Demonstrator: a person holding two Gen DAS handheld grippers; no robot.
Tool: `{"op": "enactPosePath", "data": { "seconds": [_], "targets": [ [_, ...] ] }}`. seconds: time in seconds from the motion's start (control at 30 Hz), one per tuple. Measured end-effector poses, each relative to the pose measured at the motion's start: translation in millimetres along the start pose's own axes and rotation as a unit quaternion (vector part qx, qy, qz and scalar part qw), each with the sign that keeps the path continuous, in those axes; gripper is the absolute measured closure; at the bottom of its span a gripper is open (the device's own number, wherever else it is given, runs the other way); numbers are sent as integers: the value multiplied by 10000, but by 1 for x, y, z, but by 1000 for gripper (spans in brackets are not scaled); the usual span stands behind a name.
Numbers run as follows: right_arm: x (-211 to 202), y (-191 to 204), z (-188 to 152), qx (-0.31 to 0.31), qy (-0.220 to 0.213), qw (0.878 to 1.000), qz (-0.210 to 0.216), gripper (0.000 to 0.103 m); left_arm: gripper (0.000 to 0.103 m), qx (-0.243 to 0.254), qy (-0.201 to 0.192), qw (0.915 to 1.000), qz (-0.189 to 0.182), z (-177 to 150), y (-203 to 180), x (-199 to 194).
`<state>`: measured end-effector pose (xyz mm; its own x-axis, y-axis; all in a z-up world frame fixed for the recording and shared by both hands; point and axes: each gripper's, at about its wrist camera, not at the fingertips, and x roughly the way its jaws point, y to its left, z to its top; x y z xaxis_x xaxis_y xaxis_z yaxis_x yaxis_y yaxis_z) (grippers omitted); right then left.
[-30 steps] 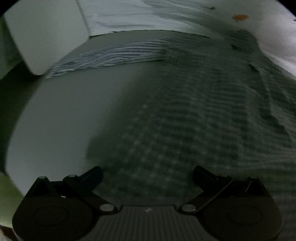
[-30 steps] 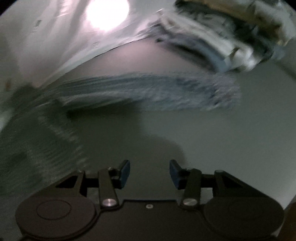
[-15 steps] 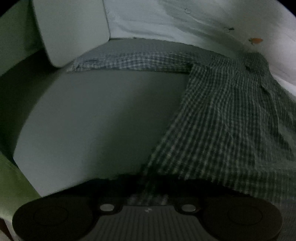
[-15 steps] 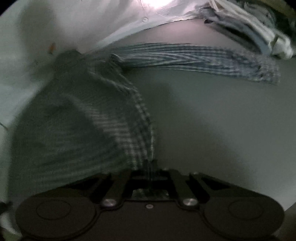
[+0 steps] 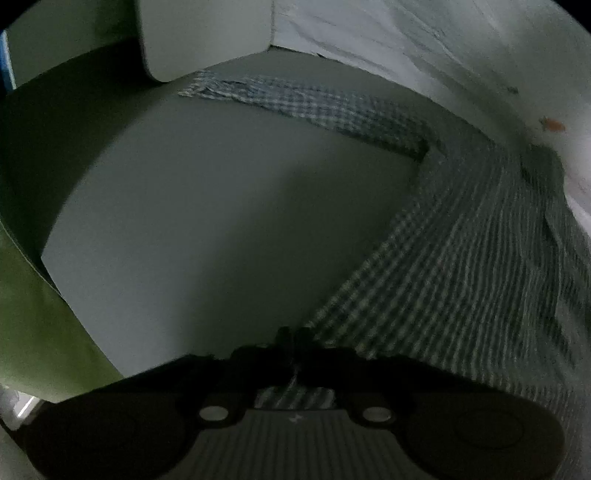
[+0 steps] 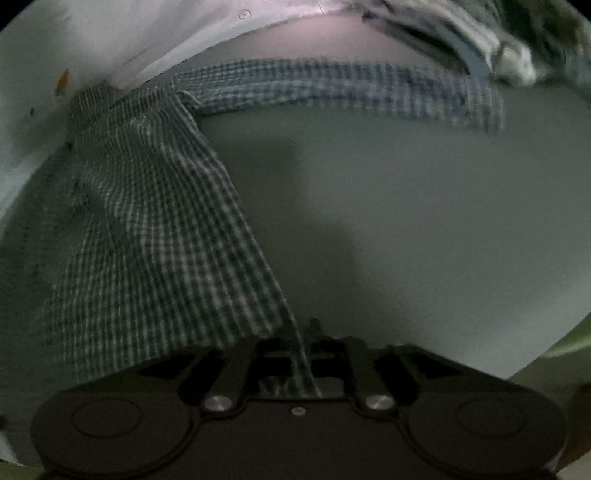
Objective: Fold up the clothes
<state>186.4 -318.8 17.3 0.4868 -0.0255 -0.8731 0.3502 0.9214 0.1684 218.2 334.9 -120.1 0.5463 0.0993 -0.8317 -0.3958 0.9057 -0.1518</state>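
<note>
**Kid:** What are you holding?

**Me:** A checked shirt (image 5: 461, 258). Its bottom edge runs right into both my tongs. My left tongs (image 5: 293, 338) have the cloth between the fingers, and so do my right tongs (image 6: 308, 332). Both pairs of jaws are opening a bit, but the cloth still looks pinched in each.

**Kid:** Where is the rest of it?

**Me:** It lies ahead of my tongs on the grey table (image 5: 221, 221). One sleeve (image 5: 303, 107) stretches far out in front of the left tongs. The other sleeve (image 6: 332, 88) lies far out in front of the right tongs. The collar end sits against a white cloth (image 6: 129, 37) at the back.

**Kid:** What's that heap?

**Me:** More clothes (image 6: 461, 37), far ahead of the right tongs. A pale block (image 5: 203, 33) stands far ahead of the left ones.

**Kid:** How do you fold it nicely?

**Me:** I think I should keep both corners level and pull the edge tight. Then I carry it toward the collar, both sides together. If my jaws open more too soon, the cloth could slip and bunch up.
</note>
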Motion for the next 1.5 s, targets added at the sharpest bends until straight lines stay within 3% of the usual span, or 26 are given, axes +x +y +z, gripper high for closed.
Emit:
{"op": "enactPosePath", "data": {
  "seconds": [0.03,0.07,0.17,0.23,0.37,0.5,0.67,0.73,0.83,1.03,1.13,1.23,1.33,1.4,1.43,1.47,1.5],
  "targets": [
    [-1,5,3,-54,-135,9999,-41,45,54,-27,-93,9999,-34,5,1,-1],
    [-1,11,7,-119,-253,9996,-33,42,41,-50,-183,9998,-62,10,3,-2],
    [3,42,19,-446,-430,9981,11,17,20,-131,-447,9989,-95,33,11,-2],
    [5,65,26,-757,-571,9955,83,2,13,-216,-601,9979,-94,44,18,0],
    [26,113,33,-1438,-723,9866,264,0,6,-274,-778,9966,-85,64,25,15],
    [57,158,37,-1821,-691,9802,370,0,6,-353,-801,9961,-58,85,33,32],
    [86,203,40,-2149,-1370,9668,189,0,5,-557,-884,9945,-41,120,44,59],
    [100,213,48,-2036,-1438,9683,130,0,4,-722,-912,9932,0,136,51,71],
    [117,222,56,-1951,-1375,9711,18,0,3,-1036,-926,9902,152,158,63,92],
    [128,227,64,-1787,-1573,9709,270,0,3,-1389,-1072,9834,473,199,84,128],
    [132,230,57,-1757,-1869,9662,261,0,3,-1630,-1128,9787,526,214,93,141],
    [132,230,58,-1736,-1877,9663,290,0,3,-1904,-1214,9727,529,228,100,156],
    [131,230,58,-1727,-1878,9664,304,0,0,-1904,-1396,9691,712,238,97,171],
    [131,230,59,-1727,-1877,9664,307,0,6,-1768,-1515,9690,832,243,91,178],
    [131,230,59,-1727,-1877,9664,308,0,19,-1755,-1584,9674,911,244,88,180],
    [131,229,59,-1726,-1877,9665,309,0,40,-1758,-1624,9658,996,246,85,181],
    [131,230,59,-1725,-1876,9665,309,0,50,-1783,-1607,9657,993,248,83,181]
  ]
}}
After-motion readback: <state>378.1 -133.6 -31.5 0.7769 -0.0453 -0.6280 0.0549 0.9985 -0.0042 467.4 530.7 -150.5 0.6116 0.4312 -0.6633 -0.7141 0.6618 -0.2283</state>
